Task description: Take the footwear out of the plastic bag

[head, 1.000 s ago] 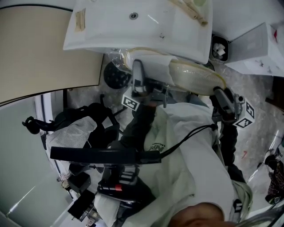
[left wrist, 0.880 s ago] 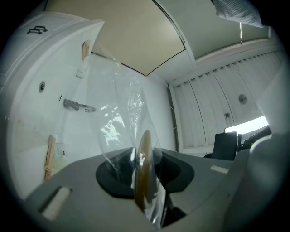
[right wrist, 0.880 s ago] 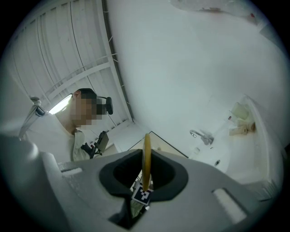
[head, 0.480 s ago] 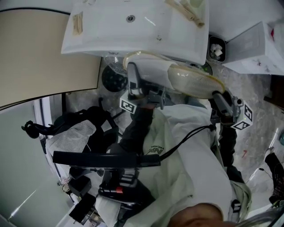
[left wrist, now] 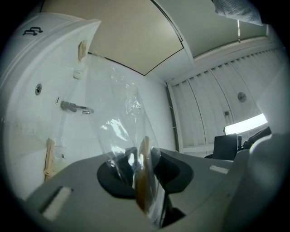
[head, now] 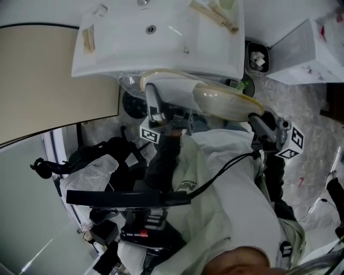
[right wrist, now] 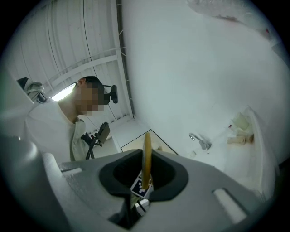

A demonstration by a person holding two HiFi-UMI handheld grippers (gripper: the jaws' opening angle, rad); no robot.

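A white slipper (head: 212, 92) with a yellowish sole lies inside a clear plastic bag (head: 130, 84), held level just below the sink's front edge. My left gripper (head: 150, 92) is shut on the slipper's left end. In the left gripper view its pads (left wrist: 144, 159) pinch the clear plastic bag (left wrist: 118, 118) together with a thin tan edge (left wrist: 143, 186); these jaws have closed a little in the last second. My right gripper (head: 253, 119) holds the right end. In the right gripper view it (right wrist: 147, 159) is shut on the thin yellowish sole edge (right wrist: 147, 147).
A white sink (head: 161, 45) with a faucet (left wrist: 74, 107) is right above the grippers, with wooden items (head: 215, 12) on its rim. A small bin (head: 257, 56) and a white box (head: 309, 53) stand at the right. Black bags and a striped cloth (head: 88, 164) lie at the lower left.
The head view has drifted, so everything sits slightly left and higher in the picture. Both grippers keep their hold on the bagged slipper under the sink.
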